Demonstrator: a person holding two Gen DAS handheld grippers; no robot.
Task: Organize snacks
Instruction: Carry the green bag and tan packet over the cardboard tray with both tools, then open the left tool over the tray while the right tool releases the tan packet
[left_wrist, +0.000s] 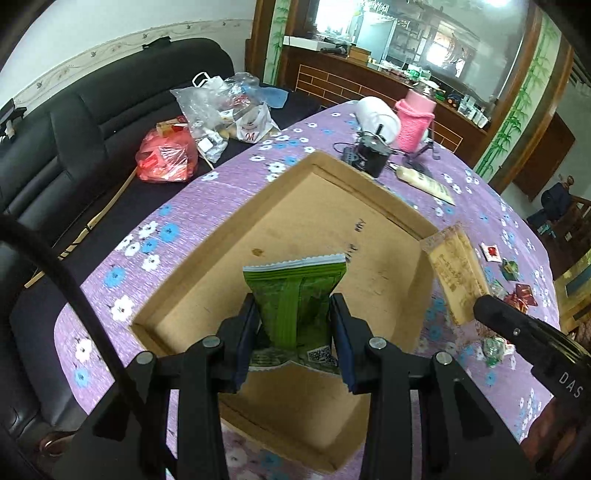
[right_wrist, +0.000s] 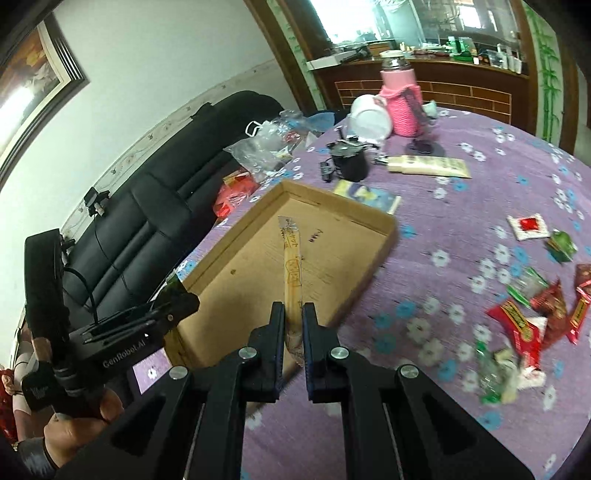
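Observation:
My left gripper (left_wrist: 295, 321) is shut on a green snack packet (left_wrist: 295, 295) and holds it above the shallow cardboard tray (left_wrist: 229, 236). My right gripper (right_wrist: 293, 321) is shut on a long tan snack bar (right_wrist: 292, 266) in a clear wrapper, held edge-on over the tray's near rim (right_wrist: 373, 266). The tan bar (left_wrist: 456, 269) and the right gripper also show in the left wrist view at the tray's right edge. The left gripper (right_wrist: 173, 302) shows at the tray's left corner in the right wrist view. The tray floor is bare.
Loose red, green and white snack packets (right_wrist: 524, 325) lie on the purple floral tablecloth (right_wrist: 461, 206) right of the tray. Behind the tray stand a black cup (right_wrist: 349, 162), a white container (right_wrist: 369, 118), a pink-sleeved bottle (right_wrist: 402, 103) and a cream tube (right_wrist: 428, 166). Plastic bags (left_wrist: 221, 107) lie on the black sofa (left_wrist: 74, 140).

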